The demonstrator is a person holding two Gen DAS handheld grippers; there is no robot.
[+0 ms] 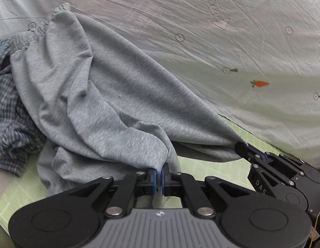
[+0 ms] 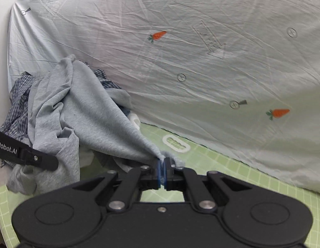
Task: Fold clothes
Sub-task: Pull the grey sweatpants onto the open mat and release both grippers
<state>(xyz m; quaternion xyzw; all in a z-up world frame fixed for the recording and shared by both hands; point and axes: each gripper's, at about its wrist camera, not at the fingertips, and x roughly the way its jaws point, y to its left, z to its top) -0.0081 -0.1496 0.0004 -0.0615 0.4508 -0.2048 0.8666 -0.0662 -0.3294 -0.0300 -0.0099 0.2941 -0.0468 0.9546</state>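
This is looking like a home bedroom: a pale bedsheet (image 2: 201, 62) printed with orange carrots (image 2: 159, 35) is covering the far side. Crumpled laundry (image 2: 17, 111) is lying at the left, beside a green gridded mat (image 2: 232, 165) nearby.

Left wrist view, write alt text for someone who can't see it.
Both grippers are shut on a grey garment: the left gripper at bottom centre, the right gripper at lower right. A blue checked garment lies at left on a pale sheet with carrot prints.
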